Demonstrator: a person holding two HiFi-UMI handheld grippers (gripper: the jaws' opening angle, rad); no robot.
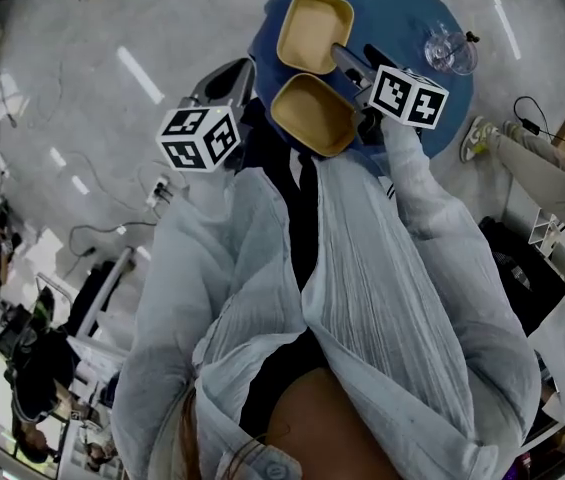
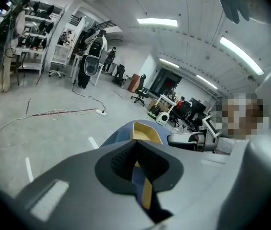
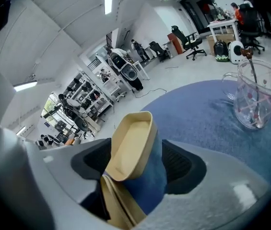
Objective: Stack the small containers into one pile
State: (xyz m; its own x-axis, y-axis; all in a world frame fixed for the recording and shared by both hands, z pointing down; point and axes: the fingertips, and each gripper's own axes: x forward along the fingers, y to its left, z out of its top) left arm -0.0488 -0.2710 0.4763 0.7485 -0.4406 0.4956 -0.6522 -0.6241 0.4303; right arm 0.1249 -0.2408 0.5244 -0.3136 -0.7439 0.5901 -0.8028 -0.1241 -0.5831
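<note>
Two shallow yellow containers sit on the round blue table point(image 1: 432, 133). The far container point(image 1: 314, 30) point(image 3: 131, 145) lies between my right gripper's point(image 1: 344, 60) point(image 3: 136, 163) jaws, close to the left pad, with blue table showing on its other side, so the jaws are open. The near container point(image 1: 312, 113) point(image 3: 118, 206) lies just under that gripper. My left gripper point(image 1: 234, 80) point(image 2: 136, 150) hovers off the table's left edge with its pads meeting at the tips. Through the slit behind them shows a yellow strip point(image 2: 146, 190) of the near container. The far container point(image 2: 147, 132) shows beyond.
A clear glass jug point(image 1: 449, 50) point(image 3: 256, 99) with a stirrer stands at the table's far right. Another person's leg and shoe point(image 1: 474, 138) are beside the table on the right. Cables point(image 2: 53, 113) run over the grey floor, and office chairs and shelves stand further off.
</note>
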